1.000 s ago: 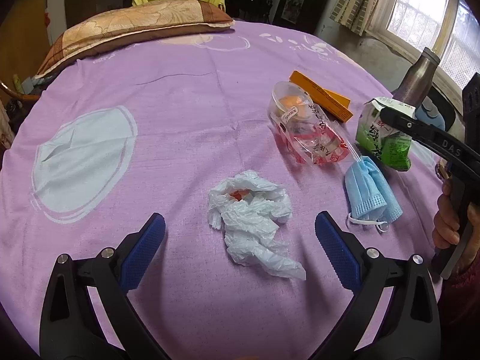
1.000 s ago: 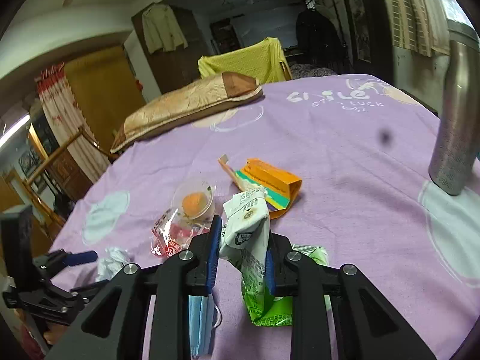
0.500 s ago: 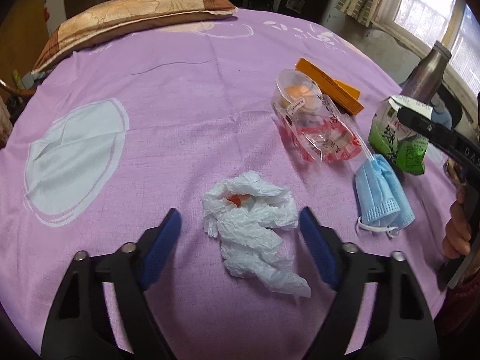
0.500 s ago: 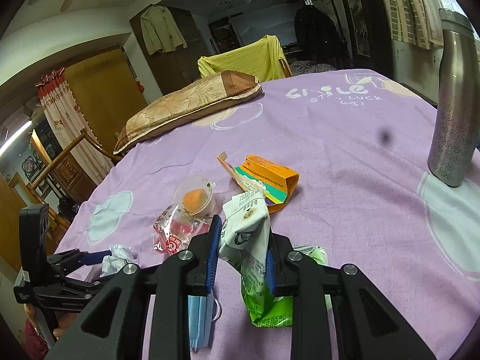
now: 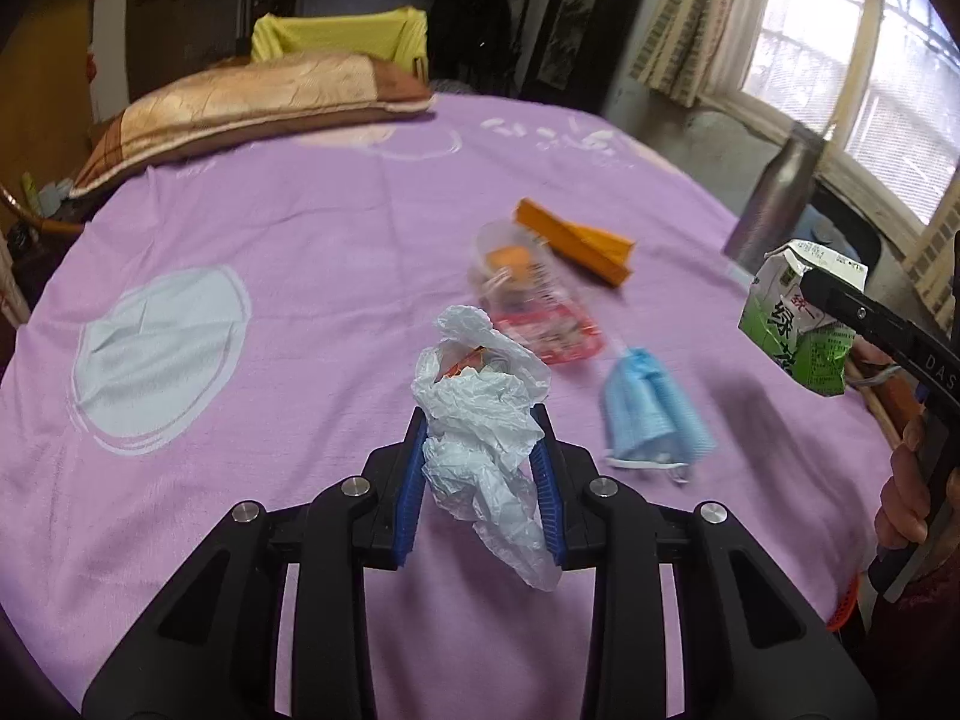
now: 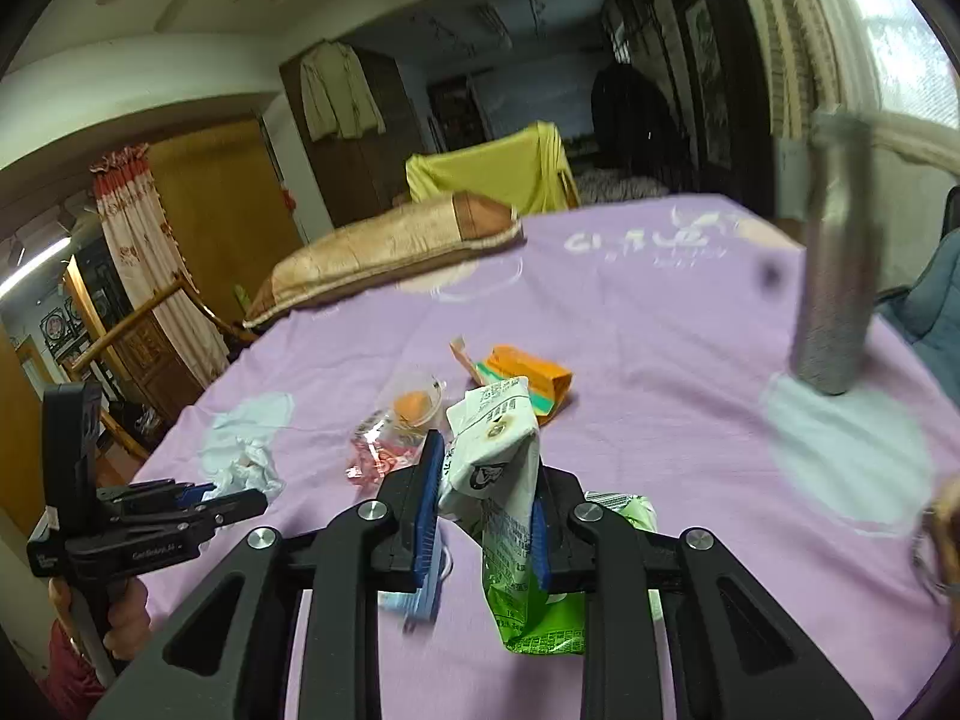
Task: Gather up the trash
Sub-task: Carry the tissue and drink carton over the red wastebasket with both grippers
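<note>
My left gripper [image 5: 480, 438] is shut on a crumpled white plastic wad [image 5: 480, 396], and its blue pads press both sides. The wad hangs just above the purple tablecloth [image 5: 300, 228]. My right gripper [image 6: 487, 480] is shut on a squashed green-and-white drink carton [image 6: 498, 438], held off the cloth. The left wrist view has the same carton [image 5: 798, 324] at its right edge. In the right wrist view the left gripper [image 6: 240, 495] is low at the left with the wad [image 6: 249, 468].
On the cloth lie a blue face mask [image 5: 654, 414], a red-and-clear wrapper [image 5: 552, 330], a clear cup with orange inside [image 5: 510, 252] and an orange box [image 5: 576, 240]. A metal bottle [image 6: 834, 276] stands at the right. A pillow [image 5: 252, 102] lies at the far edge.
The left jaws closed from wide open onto the white wad and lifted it off the cloth. The right gripper rose with the carton still in its grip.
</note>
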`<state>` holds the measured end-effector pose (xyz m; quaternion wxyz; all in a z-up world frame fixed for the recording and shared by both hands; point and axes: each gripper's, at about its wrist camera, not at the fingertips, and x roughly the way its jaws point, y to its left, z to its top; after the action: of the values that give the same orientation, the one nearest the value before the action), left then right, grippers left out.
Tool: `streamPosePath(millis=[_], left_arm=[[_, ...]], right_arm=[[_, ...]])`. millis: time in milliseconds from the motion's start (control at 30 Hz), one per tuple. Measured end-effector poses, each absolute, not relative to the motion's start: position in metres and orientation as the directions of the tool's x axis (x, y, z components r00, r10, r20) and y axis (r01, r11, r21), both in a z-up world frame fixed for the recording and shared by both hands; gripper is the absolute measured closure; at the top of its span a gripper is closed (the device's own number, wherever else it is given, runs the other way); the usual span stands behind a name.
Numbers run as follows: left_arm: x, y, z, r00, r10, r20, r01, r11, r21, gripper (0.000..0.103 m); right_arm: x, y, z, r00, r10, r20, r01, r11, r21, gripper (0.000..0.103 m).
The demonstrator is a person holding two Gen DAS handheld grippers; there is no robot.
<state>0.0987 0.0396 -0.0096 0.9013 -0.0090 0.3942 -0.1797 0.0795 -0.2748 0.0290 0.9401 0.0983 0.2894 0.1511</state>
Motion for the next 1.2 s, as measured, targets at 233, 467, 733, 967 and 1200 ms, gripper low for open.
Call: streamPosePath(millis=[233, 467, 733, 967, 1200], left_arm=[[0.058, 0.003, 0.021, 0.644, -0.387, -0.66, 0.4, 0.906, -0.141, 0.07], [0.017, -0.044, 0.044, 0.636, -0.468, -0.614, 0.499, 0.856, -0.134, 0.069], [-0.025, -0.1, 0.056, 0.589, -0.556, -0.587, 0.611, 0.781, -0.127, 0.069], [-0.058, -0.163, 0.053, 0.511, -0.607, -0.609, 0.71, 0.697, -0.099, 0.069], [-0.082, -0.225, 0.038, 0.423, -0.633, -0.648, 0.788, 0.611, -0.083, 0.069]], right_arm=[[0.011, -0.307, 0.063, 0.844, 0.31, -0.438, -0.211, 0.942, 0.26, 0.078], [-0.068, -0.347, 0.087, 0.901, 0.228, -0.368, -0.15, 0.962, 0.228, 0.078], [-0.161, -0.411, 0.092, 0.941, 0.059, -0.333, 0.005, 0.982, 0.19, 0.078], [-0.227, -0.473, 0.065, 0.915, -0.099, -0.391, 0.183, 0.966, 0.183, 0.078], [-0.261, -0.538, -0.004, 0.84, -0.156, -0.52, 0.337, 0.9, 0.275, 0.078]])
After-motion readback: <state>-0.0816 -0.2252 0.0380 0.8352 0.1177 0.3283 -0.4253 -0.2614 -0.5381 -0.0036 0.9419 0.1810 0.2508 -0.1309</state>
